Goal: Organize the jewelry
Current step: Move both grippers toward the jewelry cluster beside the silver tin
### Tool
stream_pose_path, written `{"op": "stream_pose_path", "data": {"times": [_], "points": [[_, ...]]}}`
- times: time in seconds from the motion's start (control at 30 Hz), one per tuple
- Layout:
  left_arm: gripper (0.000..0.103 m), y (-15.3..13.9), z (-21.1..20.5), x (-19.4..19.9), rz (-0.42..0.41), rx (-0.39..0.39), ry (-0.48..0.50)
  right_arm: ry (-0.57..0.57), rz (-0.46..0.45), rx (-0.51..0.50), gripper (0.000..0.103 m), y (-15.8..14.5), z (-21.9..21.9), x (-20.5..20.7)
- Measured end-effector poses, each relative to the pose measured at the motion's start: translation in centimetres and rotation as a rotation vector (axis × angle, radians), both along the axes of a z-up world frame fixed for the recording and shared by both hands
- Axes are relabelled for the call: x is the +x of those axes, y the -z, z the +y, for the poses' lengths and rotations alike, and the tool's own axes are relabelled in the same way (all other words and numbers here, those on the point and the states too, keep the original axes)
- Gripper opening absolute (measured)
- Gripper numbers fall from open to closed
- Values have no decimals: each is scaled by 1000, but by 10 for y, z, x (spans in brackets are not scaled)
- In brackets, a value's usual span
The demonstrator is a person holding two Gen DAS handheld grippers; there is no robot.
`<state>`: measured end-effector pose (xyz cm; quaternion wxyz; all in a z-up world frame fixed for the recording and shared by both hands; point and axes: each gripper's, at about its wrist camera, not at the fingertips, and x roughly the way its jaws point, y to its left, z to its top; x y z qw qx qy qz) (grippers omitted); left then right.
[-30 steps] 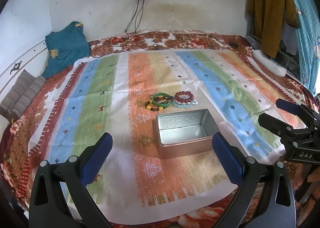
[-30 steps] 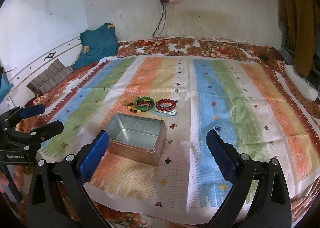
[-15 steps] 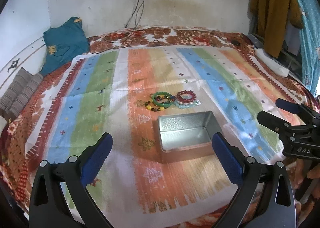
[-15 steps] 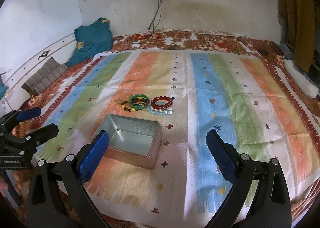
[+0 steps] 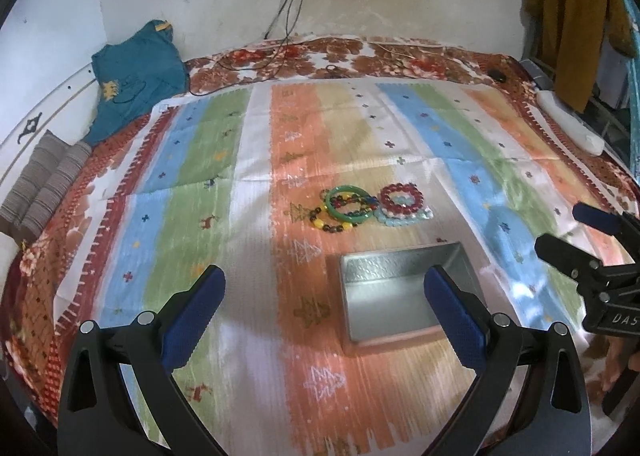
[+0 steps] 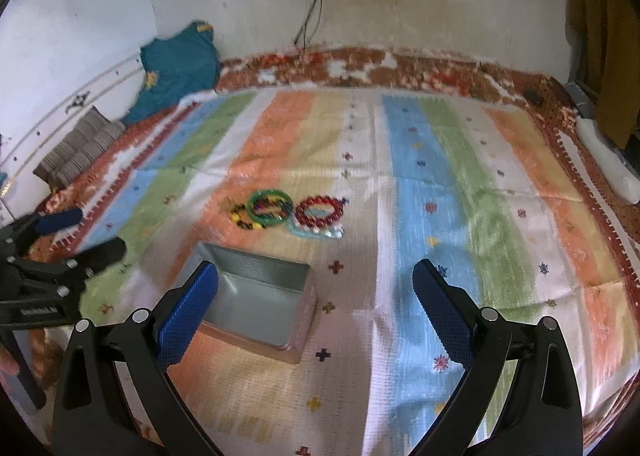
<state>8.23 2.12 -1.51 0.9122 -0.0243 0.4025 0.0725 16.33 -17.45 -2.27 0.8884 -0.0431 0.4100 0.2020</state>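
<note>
Left wrist view: left gripper (image 5: 322, 306) fingers spread, empty. Bracelets (image 5: 370, 205) lie clustered on the bed's striped cloth (image 5: 200, 195), just beyond the open tin (image 5: 400, 292). Best to lift one bracelet at a time. "DAS" legible on right gripper (image 5: 576, 232).

Right wrist view: right gripper (image 6: 316, 300) fingers spread, empty; blurred.

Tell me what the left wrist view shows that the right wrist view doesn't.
Only the left wrist view shows the right hand-held gripper at its right edge and the blue patterned cloth hanging far right. Only the right wrist view shows the left hand-held gripper at its left edge. Both share the open metal tin, the green bangle, the red bead bracelet, and open jaws.
</note>
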Motion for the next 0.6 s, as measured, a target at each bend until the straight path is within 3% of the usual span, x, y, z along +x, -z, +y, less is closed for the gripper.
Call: {"op": "stream_pose_path", "data": {"times": [0.6], "points": [[97, 18, 14, 47, 65, -10, -11, 13, 51, -16, 99, 9, 12, 40]]}}
